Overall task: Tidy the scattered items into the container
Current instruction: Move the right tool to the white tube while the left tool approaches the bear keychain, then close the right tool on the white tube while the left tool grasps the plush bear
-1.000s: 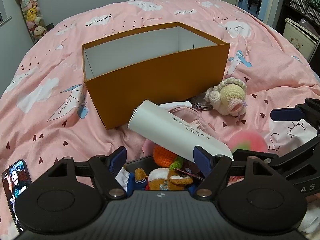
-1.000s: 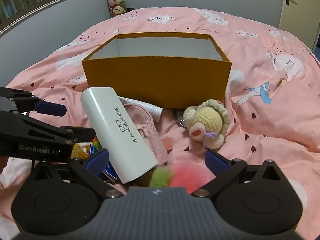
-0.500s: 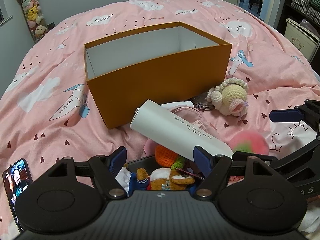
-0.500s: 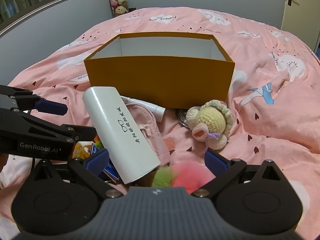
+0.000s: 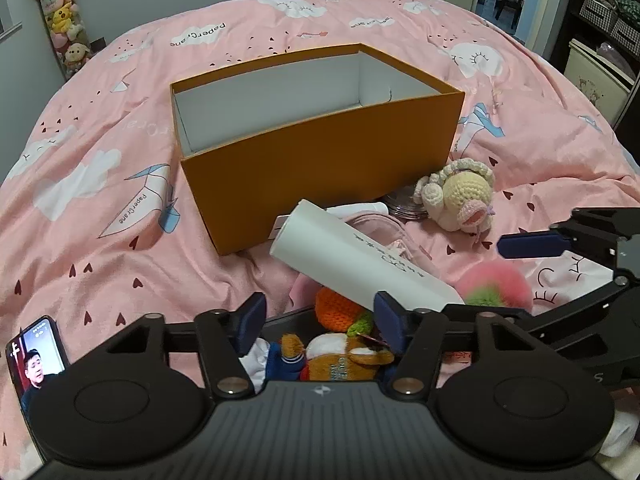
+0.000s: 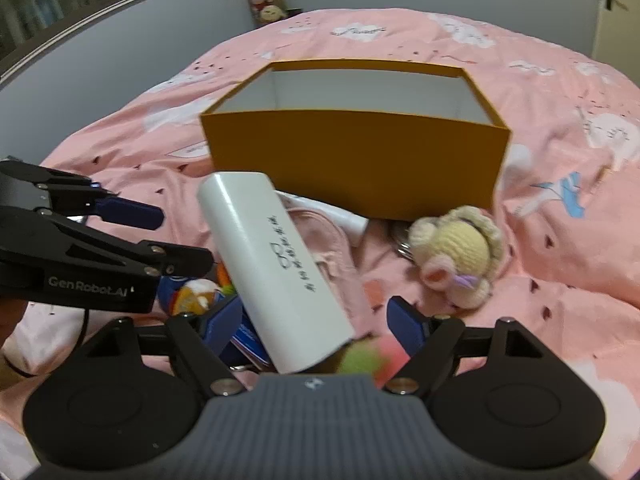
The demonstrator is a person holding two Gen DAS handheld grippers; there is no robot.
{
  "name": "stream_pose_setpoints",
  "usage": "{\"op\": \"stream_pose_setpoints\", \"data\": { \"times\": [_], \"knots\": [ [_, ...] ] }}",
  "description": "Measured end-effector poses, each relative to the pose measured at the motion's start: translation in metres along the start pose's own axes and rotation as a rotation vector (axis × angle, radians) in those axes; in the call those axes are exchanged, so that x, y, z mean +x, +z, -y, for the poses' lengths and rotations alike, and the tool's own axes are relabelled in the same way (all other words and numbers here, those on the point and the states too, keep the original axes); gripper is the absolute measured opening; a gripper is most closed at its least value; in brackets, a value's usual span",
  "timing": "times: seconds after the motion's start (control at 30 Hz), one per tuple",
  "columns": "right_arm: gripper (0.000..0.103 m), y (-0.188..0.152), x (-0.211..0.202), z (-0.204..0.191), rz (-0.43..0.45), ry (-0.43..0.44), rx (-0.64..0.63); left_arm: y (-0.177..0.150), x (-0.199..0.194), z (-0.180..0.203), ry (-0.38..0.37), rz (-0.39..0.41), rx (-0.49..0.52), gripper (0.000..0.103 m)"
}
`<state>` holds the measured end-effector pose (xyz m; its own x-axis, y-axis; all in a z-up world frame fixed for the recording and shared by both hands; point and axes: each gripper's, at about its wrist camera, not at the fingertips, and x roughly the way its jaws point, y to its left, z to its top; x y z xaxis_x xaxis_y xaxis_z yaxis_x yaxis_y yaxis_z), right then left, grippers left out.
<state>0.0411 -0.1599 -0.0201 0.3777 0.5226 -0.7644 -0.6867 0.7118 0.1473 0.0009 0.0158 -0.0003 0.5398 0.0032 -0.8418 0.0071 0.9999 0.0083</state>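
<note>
An open orange box (image 5: 320,160) with a white inside stands on the pink bed. In front of it a white case (image 5: 360,264) lies slanted over a pink pouch (image 5: 384,228). My left gripper (image 5: 320,322) hovers over a brown plush toy (image 5: 344,360) and an orange crochet carrot (image 5: 340,312); its jaws are closing, pads clear of both. My right gripper (image 6: 316,320) straddles the lower end of the white case (image 6: 276,264) and a pink-green pompom (image 6: 380,360); its jaws are closing too, without touching them. A cream crochet doll (image 6: 456,256) lies to the right.
A lit phone (image 5: 36,356) lies at the lower left on the duvet. A white tube (image 6: 336,216) and metal rings (image 5: 404,204) sit against the box front. Stuffed toys (image 5: 64,20) stand by the far wall, shelves (image 5: 608,20) at the right.
Both pairs of jaws have narrowed. The right wrist view has tipped and moved slightly, so the box and case look nearer and blurred. The objects lie where they were.
</note>
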Motion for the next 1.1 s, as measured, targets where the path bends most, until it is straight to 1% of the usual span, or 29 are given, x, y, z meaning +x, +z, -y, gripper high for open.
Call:
{"op": "stream_pose_setpoints", "data": {
  "times": [0.03, 0.1, 0.13, 0.2, 0.4, 0.53, 0.63, 0.8, 0.93, 1.0, 1.07, 1.1],
  "knots": [
    [0.08, 0.002, 0.002, -0.002, -0.004, 0.015, -0.011, 0.0, -0.001, -0.002, 0.0, 0.0, -0.001, 0.064],
    [0.08, 0.006, 0.006, -0.004, -0.011, 0.04, -0.029, 0.0, -0.002, -0.006, -0.002, -0.002, -0.007, 0.055],
    [0.08, 0.008, 0.009, -0.005, -0.013, 0.052, -0.038, 0.001, -0.002, -0.008, -0.003, -0.006, -0.014, 0.053],
    [0.08, 0.012, 0.015, -0.009, -0.019, 0.074, -0.059, 0.001, -0.001, -0.014, -0.007, -0.017, -0.035, 0.041],
    [0.08, 0.027, 0.039, -0.011, -0.039, 0.141, -0.101, 0.001, 0.005, -0.027, 0.007, -0.034, -0.054, 0.039],
    [0.08, 0.034, 0.061, -0.006, -0.083, 0.184, -0.103, -0.001, 0.011, -0.033, -0.001, -0.042, -0.064, 0.039],
    [0.08, 0.036, 0.076, -0.002, -0.111, 0.192, -0.103, -0.002, 0.018, -0.036, -0.006, -0.057, -0.072, 0.039],
    [0.084, 0.039, 0.091, 0.003, -0.118, 0.21, -0.099, -0.004, 0.025, -0.04, -0.006, -0.075, -0.076, 0.039],
    [0.085, 0.039, 0.099, 0.005, -0.117, 0.224, -0.084, -0.005, 0.024, -0.041, -0.005, -0.072, -0.062, 0.039],
    [0.083, 0.039, 0.099, 0.003, -0.111, 0.22, -0.087, -0.004, 0.024, -0.042, -0.01, -0.072, -0.06, 0.039],
    [0.075, 0.039, 0.096, 0.001, -0.107, 0.219, -0.093, -0.004, 0.023, -0.042, -0.016, -0.071, -0.055, 0.039],
    [0.073, 0.039, 0.095, 0.001, -0.105, 0.218, -0.099, -0.004, 0.023, -0.042, -0.017, -0.071, -0.052, 0.039]
  ]
}}
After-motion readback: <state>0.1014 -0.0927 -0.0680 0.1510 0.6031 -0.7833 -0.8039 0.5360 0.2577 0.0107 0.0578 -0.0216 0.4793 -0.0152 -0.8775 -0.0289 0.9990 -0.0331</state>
